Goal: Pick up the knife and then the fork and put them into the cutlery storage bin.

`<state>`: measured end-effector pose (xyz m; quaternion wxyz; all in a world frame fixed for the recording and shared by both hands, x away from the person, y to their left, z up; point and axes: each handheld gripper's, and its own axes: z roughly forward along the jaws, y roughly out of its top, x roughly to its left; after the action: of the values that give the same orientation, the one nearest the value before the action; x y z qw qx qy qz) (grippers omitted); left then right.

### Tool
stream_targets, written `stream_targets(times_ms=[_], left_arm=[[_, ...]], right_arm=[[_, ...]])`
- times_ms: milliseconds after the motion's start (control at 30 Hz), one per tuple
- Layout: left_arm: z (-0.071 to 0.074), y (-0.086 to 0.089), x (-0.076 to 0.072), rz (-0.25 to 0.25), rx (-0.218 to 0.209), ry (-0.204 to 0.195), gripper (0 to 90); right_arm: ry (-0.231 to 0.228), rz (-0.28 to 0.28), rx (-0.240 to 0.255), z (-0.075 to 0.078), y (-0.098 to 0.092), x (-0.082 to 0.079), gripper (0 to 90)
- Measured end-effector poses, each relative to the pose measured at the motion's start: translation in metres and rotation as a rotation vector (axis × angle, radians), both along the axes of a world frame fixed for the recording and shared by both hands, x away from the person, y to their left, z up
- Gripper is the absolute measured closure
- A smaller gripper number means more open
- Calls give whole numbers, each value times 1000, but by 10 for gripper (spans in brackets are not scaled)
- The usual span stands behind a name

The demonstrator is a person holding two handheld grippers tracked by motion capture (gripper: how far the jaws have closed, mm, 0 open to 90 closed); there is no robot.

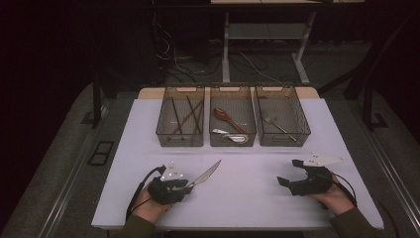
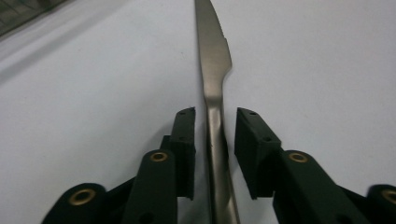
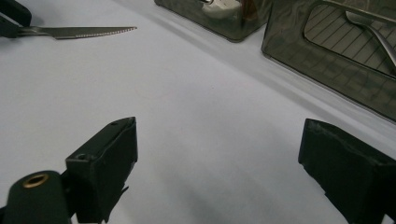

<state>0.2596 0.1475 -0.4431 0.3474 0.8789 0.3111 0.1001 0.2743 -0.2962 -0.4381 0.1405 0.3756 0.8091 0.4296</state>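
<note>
Knife (image 1: pixel 207 174) lies at lower left of the high view on the white desk (image 1: pixel 247 198), its handle between the jaws of the left tool (image 2: pixel 215 133), whose pads stand just off it, released. Right tool (image 1: pixel 287 172), lower right, gapes wide with nothing in it. Three bins (image 1: pixel 233 141) sit behind.

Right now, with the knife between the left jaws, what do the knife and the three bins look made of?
Knife: apparently one piece of metal, probably stainless steel, with a dull brushed grey sheen and a finely serrated edge seen in the right gripper view. Bins: seemingly smoky translucent plastic, since the cutlery shows through the walls; ribbed floors, moulded handle cutouts.
</note>
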Motion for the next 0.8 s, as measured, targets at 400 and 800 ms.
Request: stream_targets(times_ms=[400, 800], left_arm=[[-1, -4, -2, -7, 28, -23, 788], [0, -2, 2, 7, -14, 17, 795]], right_arm=[[0, -3, -1, 0, 0, 0, 115], [12, 4, 0, -1, 1, 1, 115]])
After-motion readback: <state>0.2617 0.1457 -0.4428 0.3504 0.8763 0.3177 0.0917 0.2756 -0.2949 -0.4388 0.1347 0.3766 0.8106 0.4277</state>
